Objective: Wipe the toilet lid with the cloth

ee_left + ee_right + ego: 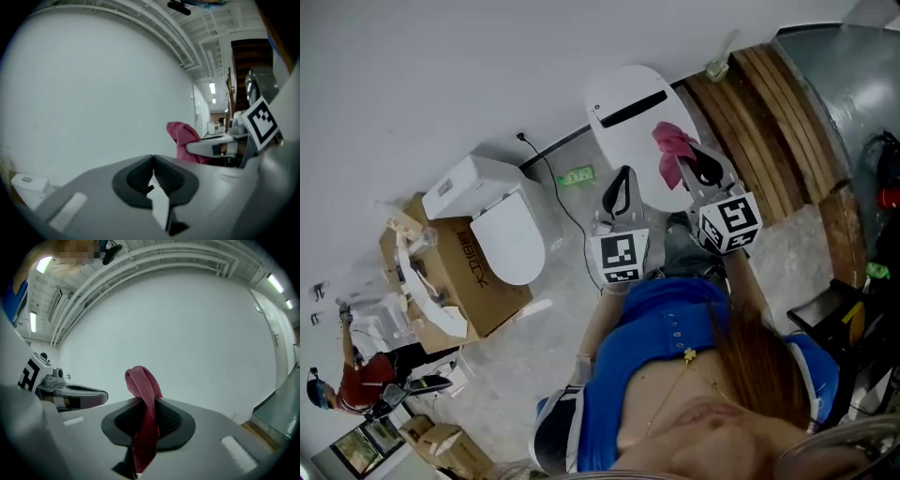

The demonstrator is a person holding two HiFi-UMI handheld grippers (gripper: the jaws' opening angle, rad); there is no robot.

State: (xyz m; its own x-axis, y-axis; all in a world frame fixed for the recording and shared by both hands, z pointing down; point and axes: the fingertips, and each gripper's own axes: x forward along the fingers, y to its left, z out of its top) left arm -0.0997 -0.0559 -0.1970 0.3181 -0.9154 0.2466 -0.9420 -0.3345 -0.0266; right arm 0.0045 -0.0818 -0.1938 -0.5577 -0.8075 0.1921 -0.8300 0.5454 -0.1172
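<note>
The white toilet lid (623, 108) lies closed, straight ahead of me in the head view. Over its right side hangs a pink cloth (672, 145), and my right gripper (680, 167) is shut on it. In the right gripper view the cloth (143, 392) bulges up between the jaws and trails down the gap; my right gripper (147, 403) points at a bare white wall. My left gripper (623, 176) hovers at the lid's near edge, shut and holding nothing. In the left gripper view my left gripper (153, 160) has its jaws pressed together, and the cloth (182, 136) shows to the right.
A second white toilet (502, 225) rests on a cardboard box (473, 272) to the left. A black cable (551, 187) and a green item (577, 175) lie on the floor between the toilets. Wooden planks (778, 122) run along the right. A person in red (361, 380) is at lower left.
</note>
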